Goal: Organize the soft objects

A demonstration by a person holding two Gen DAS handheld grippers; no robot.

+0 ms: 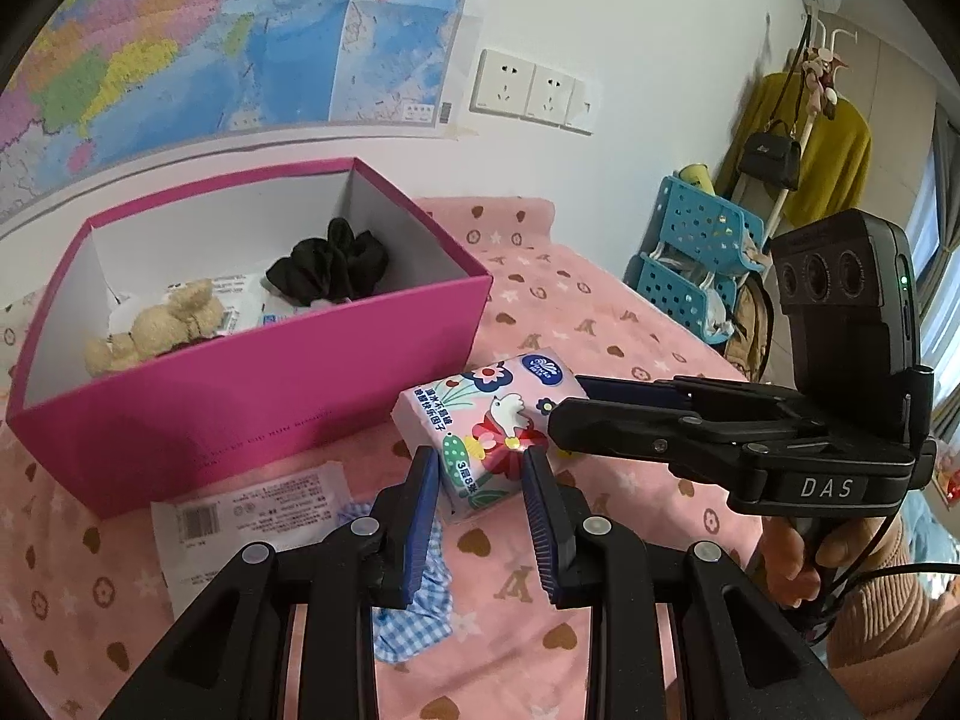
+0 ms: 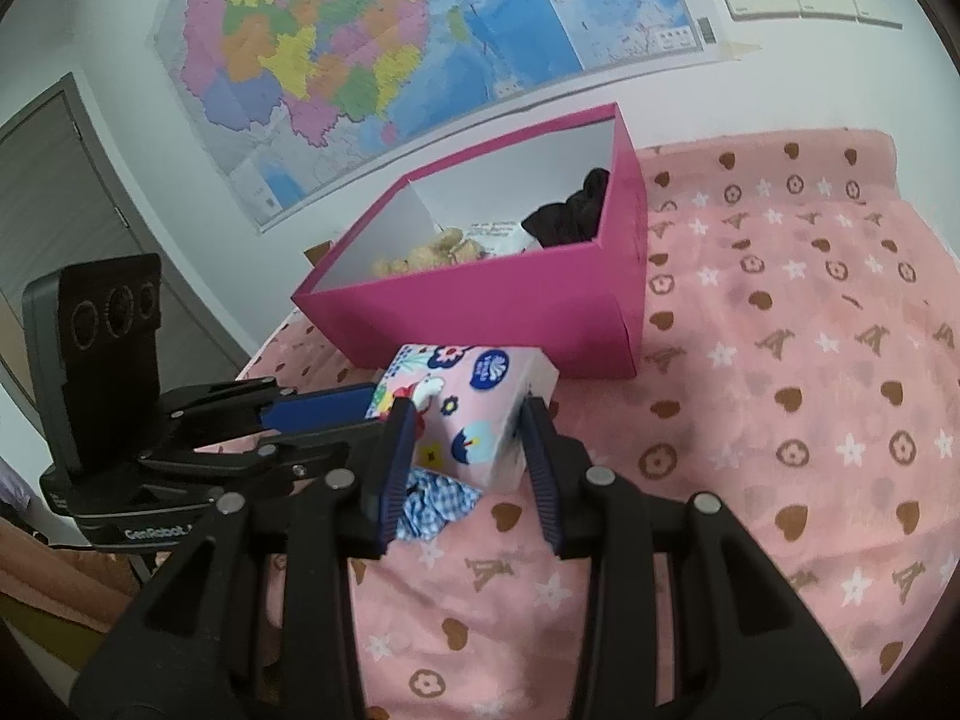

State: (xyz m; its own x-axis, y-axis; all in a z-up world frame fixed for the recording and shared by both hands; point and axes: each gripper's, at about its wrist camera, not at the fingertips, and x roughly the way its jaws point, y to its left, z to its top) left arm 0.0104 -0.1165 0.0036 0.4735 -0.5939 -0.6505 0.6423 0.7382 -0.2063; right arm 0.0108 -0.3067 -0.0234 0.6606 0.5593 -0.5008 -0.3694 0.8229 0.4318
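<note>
Both grippers are clamping the same little tissue pack (image 1: 487, 420) from opposite ends — the pink one with flowers and a white bird printed on it. The left gripper (image 1: 480, 480) is pinching the near end, its blue pads narrowed down and pressing on the wrapper, while the right gripper (image 2: 468, 438) is squeezing the other end with its jaws a bit wider, the pack sitting snug between the pads. Between the two of them the pack is hanging just above the pink bedsheet (image 2: 780, 420) with the hearts and stars, right in front of the magenta cardboard box (image 1: 252, 396) and close to its near corner. Inside the box there's a tan teddy bear (image 1: 156, 324) lying toward the left, a black scrunchie (image 1: 336, 264) bunched up toward the right, and some white packets (image 1: 240, 300) underneath. On the sheet below the grippers a blue gingham cloth (image 2: 438, 498) is lying crumpled, and in the left wrist view a flat white packet with a barcode (image 1: 252, 516) is sitting next to it, by the front wall of the box. A person's hand (image 1: 798, 564) is gripping the handle of the right gripper — a peach fuzzy sleeve is showing behind it. A big colourful map (image 2: 360, 48) is hanging on the wall behind the box, with white wall sockets (image 1: 528, 90) off to its right.
</note>
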